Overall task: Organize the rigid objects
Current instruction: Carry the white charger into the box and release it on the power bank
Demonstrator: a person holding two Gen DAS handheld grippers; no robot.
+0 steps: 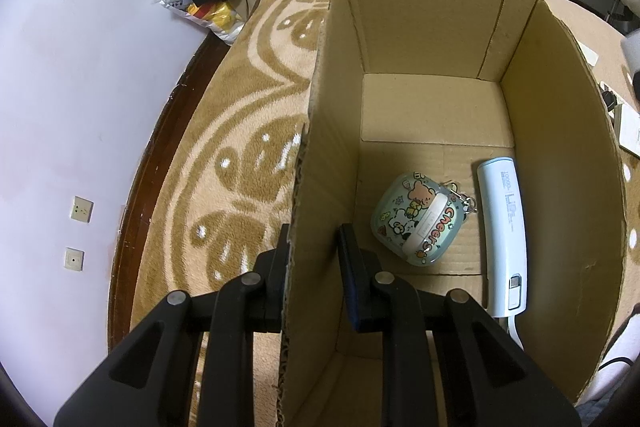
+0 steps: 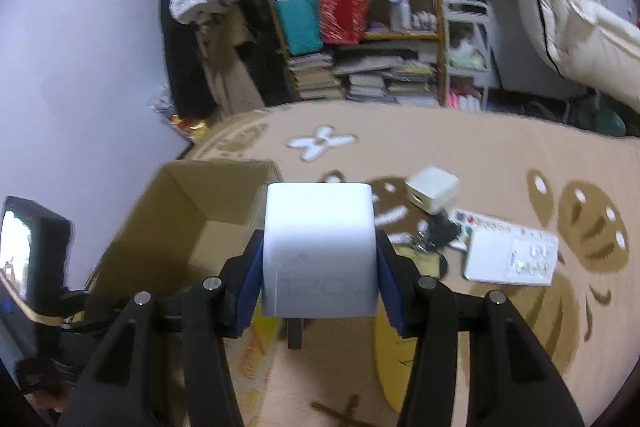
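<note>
Cardboard box (image 1: 432, 107): matt brown corrugated board, raw fluted edge exposed between the left fingers (image 1: 352, 267).
Earbud case (image 1: 416, 217): glossy printed plastic, ahead of those fingers.
Power bank (image 1: 505, 231): smooth pale-blue plastic, satin sheen.
Charger cube (image 2: 319, 251): smooth white plastic, held between blue-padded matt black fingers (image 2: 248, 279).
Rug (image 2: 480, 155): tan, fuzzy pile.

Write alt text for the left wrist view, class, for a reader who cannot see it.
The left tool straddles the near wall of an open cardboard box, one finger outside and one inside. On the box floor lie a cartoon-printed case and, beside it, a pale blue power bank. The box sits on a tan patterned rug.
</note>
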